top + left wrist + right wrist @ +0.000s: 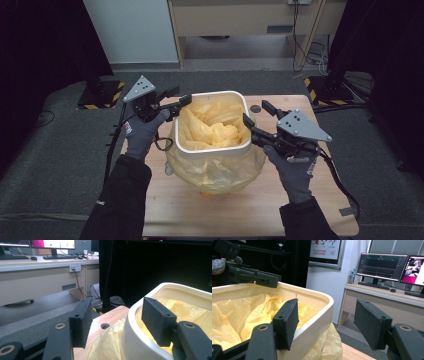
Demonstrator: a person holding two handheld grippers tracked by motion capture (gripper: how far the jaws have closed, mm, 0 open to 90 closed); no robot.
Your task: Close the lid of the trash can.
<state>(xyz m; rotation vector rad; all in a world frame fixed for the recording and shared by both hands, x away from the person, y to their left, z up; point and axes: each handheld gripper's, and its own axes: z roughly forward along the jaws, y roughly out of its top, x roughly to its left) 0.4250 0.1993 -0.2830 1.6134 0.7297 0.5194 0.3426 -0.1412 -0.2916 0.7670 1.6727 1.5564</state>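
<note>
Both released: left hand-held gripper and right hand-held gripper straddle the bin rim at centre frame (their own views show gaps), yellow bag inside.

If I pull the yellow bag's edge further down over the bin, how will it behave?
The yellow bag is thin, crumpled film, so it will probably be floppy, stretch and slip between pads. The white bin looks light and tall, so a one-sided tug may tip or slide it on the table.
</note>
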